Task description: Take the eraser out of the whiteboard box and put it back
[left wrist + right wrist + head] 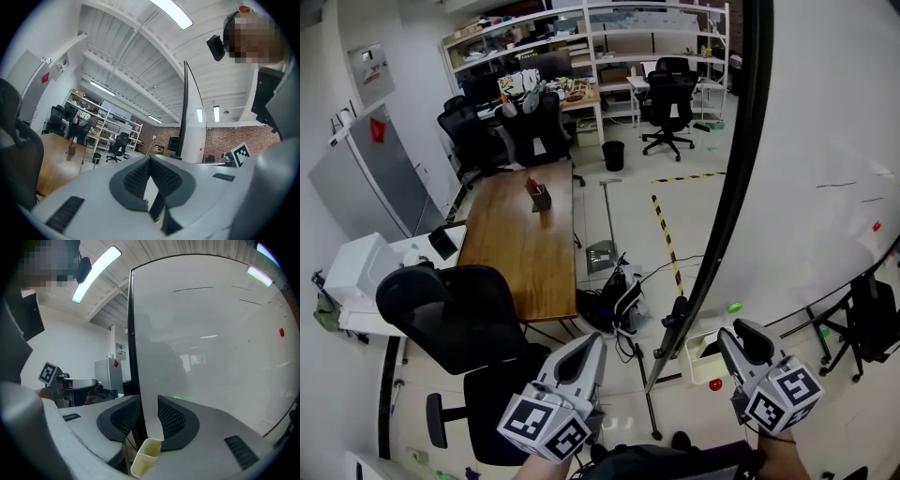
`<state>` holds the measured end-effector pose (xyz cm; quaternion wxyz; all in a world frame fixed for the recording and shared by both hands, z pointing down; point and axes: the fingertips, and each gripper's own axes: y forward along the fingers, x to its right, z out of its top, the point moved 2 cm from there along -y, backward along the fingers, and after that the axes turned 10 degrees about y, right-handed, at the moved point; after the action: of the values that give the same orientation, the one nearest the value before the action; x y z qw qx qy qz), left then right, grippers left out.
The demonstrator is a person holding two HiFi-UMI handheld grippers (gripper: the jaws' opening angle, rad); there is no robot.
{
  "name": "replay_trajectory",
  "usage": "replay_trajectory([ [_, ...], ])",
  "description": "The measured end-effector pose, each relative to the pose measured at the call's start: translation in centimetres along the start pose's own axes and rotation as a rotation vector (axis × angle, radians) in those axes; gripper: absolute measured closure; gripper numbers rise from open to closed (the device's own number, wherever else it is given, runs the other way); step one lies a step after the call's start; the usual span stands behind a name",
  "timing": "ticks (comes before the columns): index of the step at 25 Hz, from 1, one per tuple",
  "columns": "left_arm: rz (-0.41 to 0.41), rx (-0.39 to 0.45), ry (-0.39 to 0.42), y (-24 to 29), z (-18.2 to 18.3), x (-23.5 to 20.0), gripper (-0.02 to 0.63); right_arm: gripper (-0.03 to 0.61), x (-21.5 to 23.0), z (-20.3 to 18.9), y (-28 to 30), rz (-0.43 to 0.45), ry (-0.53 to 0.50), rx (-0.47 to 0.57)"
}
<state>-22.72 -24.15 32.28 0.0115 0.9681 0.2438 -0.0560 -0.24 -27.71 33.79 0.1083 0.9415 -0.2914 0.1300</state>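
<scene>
Head view: the cream whiteboard box is seen at 9 o'clock of the right gripper, whose jaws are held apart with nothing between them. The jaws of the left gripper are pressed together. The eraser cannot be made out.

**Inspector:** Finishes, left and right?
**Operator:** Right, the whiteboard: smooth, glossy white. Left, the table: varnished wood, slight sheen. The chair: black, matt.
**Inspector:** Near?
**Operator:** The box: cream plastic, smooth. My right gripper: matt grey plastic; its pads dark, finely ribbed.
</scene>
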Motion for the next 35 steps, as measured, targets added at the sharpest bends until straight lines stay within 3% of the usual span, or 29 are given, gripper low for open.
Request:
replay_trajectory([
  [5,0.016,-0.025,-0.004,1.0,-1.3,0.0,0.588,0.43,1.8,-1.5,0.7,-0.037,-0.032,-0.047],
  [10,0.032,-0.089,-0.022,2.4,-4.3,0.6,0.588,0.33,5.4,-6.0,2.3,-0.077,0.007,-0.178],
  [20,0.066,-0.17,-0.04,3.8,-9.4,0.5,0.588,0.255,9.3,-12.2,4.4,-0.143,-0.003,-0.328],
  [30,0.069,-0.21,-0.077,3.8,-12.3,0.6,0.586,0.255,10.1,-13.3,5.1,-0.204,-0.075,-0.376],
  [35,0.068,-0.215,-0.089,3.4,-12.4,0.7,0.586,0.295,10.3,-13.4,5.1,-0.251,-0.096,-0.381],
])
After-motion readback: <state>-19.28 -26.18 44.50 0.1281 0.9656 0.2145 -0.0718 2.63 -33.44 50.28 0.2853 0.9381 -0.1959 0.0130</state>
